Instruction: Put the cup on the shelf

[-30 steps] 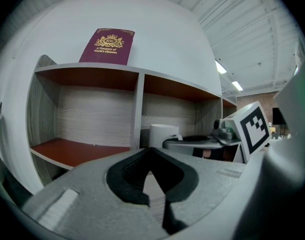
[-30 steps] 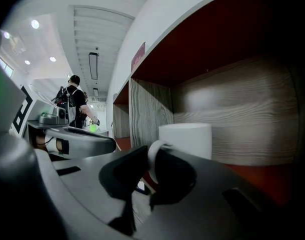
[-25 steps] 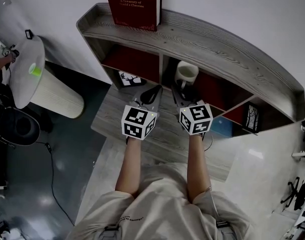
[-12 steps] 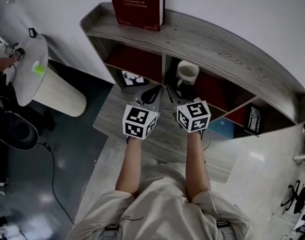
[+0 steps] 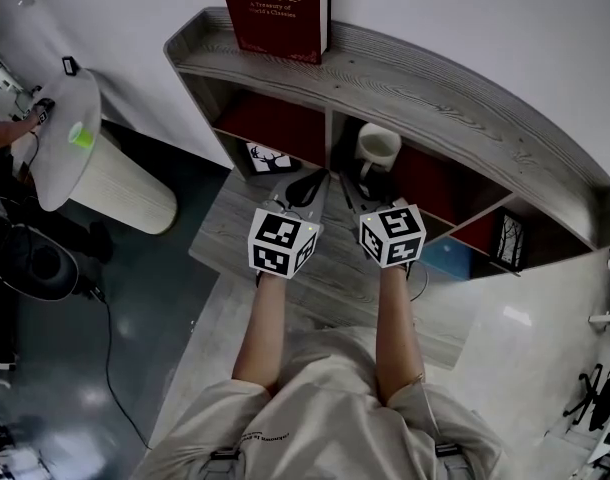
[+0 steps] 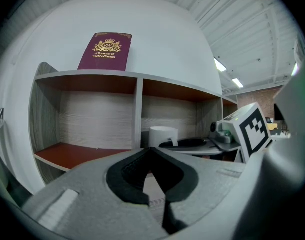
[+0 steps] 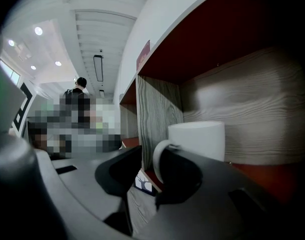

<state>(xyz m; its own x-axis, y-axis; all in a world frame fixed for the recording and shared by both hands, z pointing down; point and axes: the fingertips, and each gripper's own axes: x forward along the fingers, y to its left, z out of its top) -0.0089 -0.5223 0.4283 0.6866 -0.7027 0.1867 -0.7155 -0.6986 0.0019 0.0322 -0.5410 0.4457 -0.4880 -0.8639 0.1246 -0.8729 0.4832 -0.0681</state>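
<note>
A white cup [image 5: 377, 148] stands upright in the middle compartment of the grey wooden shelf [image 5: 435, 98], on its red floor. My right gripper [image 5: 365, 186] sits just in front of it. Its jaws are opening, and the cup's handle [image 7: 160, 159] stands at their tips with the pads off it. The cup [image 7: 200, 139] fills the right gripper view beside the shelf's divider. My left gripper [image 5: 307, 186] hovers to the left, shut with nothing in it [image 6: 150, 151]. From it the cup [image 6: 162, 135] shows past the divider.
A dark red book [image 5: 275, 8] stands on the shelf's top board. A small deer picture card [image 5: 262, 156] leans in the left compartment, another card [image 5: 505, 236] at the far right. A round white table [image 5: 60, 138] stands at left. A low wooden board [image 5: 325, 258] lies under both grippers.
The right gripper's jaws have spread apart at the cup's handle. The cup stays where it stood on the shelf. Both hands have barely shifted.
</note>
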